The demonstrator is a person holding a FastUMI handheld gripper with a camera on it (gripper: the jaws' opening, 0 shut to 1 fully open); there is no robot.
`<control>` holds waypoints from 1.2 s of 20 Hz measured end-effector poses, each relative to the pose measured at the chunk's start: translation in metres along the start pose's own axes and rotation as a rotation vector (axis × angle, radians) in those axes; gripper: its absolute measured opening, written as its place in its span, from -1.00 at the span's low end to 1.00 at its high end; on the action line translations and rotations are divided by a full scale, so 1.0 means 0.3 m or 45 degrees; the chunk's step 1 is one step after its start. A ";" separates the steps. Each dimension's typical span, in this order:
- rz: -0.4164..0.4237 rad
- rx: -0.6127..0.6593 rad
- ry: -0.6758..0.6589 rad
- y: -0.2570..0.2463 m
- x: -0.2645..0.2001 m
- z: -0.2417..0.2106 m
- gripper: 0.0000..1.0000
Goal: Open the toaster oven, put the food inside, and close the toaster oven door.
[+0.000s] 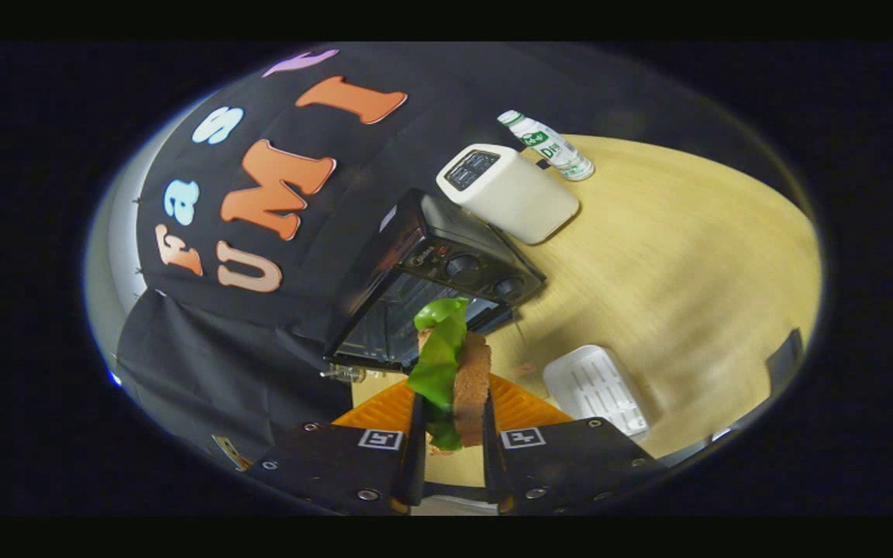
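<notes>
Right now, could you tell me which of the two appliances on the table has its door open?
The black toaster oven just beyond the sandwich held between the fingers; the white toaster behind it has only top slots.

Dim overall, brightest on wooden table [687, 256] right of toaster oven [423, 287]. Motion blur smearing table grain and white tray [598, 387]. Strong fisheye bending toward edges, whole scene tilted. Pale glare strip far left beside black cloth wall. Sandwich [454, 364] in tool [451, 457] fairly sharp.
</notes>
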State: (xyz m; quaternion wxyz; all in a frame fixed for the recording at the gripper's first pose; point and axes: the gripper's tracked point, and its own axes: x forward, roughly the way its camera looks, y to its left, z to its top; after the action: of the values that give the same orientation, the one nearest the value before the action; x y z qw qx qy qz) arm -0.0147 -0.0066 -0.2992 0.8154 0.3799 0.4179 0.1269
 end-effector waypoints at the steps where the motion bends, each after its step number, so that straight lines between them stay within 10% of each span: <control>1: 0.027 0.058 -0.021 0.010 0.040 -0.026 -0.37; 24: 0.126 0.534 -0.512 0.256 0.665 -0.007 -0.37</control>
State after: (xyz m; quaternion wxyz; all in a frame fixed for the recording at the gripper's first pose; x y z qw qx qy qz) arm 0.1156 0.1511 -0.3611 0.7783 0.5777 0.2458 -0.0006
